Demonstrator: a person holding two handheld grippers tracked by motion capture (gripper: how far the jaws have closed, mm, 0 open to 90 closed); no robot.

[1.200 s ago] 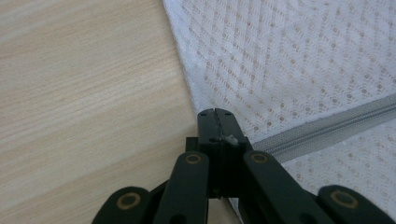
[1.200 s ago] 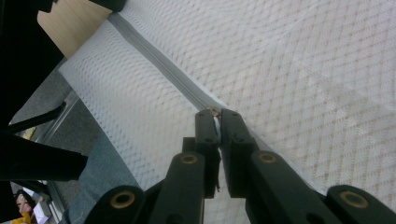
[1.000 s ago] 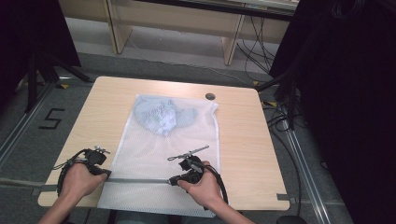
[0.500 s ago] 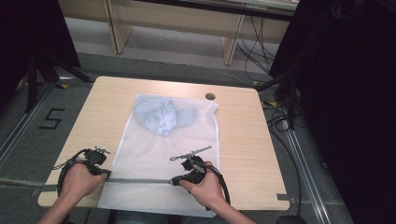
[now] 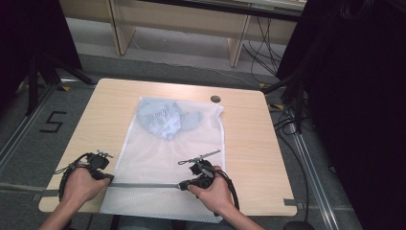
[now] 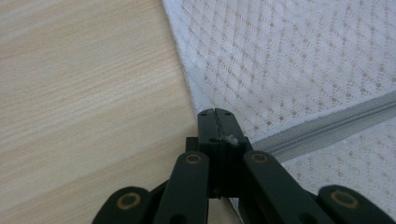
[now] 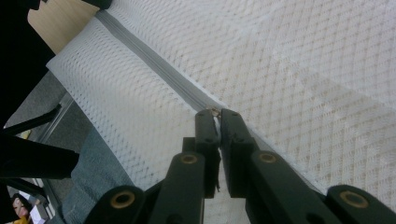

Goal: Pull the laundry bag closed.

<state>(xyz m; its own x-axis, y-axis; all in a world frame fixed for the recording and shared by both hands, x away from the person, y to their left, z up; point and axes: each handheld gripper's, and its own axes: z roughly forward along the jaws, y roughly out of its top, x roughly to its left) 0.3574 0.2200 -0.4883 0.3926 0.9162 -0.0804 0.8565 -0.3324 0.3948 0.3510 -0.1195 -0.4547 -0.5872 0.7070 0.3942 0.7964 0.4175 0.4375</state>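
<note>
the white mesh laundry bag (image 5: 167, 158) lies flat on the light wooden table (image 5: 249, 143), its near end hanging over the table's front edge, so the lowest strip is cut off by the bottom of the high view. through the mesh at the far end a pale blue garment (image 5: 165, 119) shows bunched up, its folds too blurred to read. a grey zipper (image 5: 143, 185) runs across the bag near the front edge, between the two hands. the left gripper (image 5: 106, 176) sits at the bag's left edge; in the left gripper view its black jaws are pressed together at the bag's edge (image 6: 205, 105) where the zipper (image 6: 322, 130) ends, with a scrap of white caught between them. the right gripper (image 5: 182, 187) is at the zipper towards the middle; in the right gripper view its jaws are closed at the zipper line (image 7: 154, 70), and a small metal bit, likely the slider, sits right at the tips, too hidden by the jaws to be sure. the person's hands cover much of both gripper bodies from above. a small dark round disc (image 5: 215, 98) lies on the table just beyond the bag's far right corner. cables (image 5: 282, 120) trail on the floor to the right, and a "5" marking (image 5: 52, 122) sits on the floor to the left.
</note>
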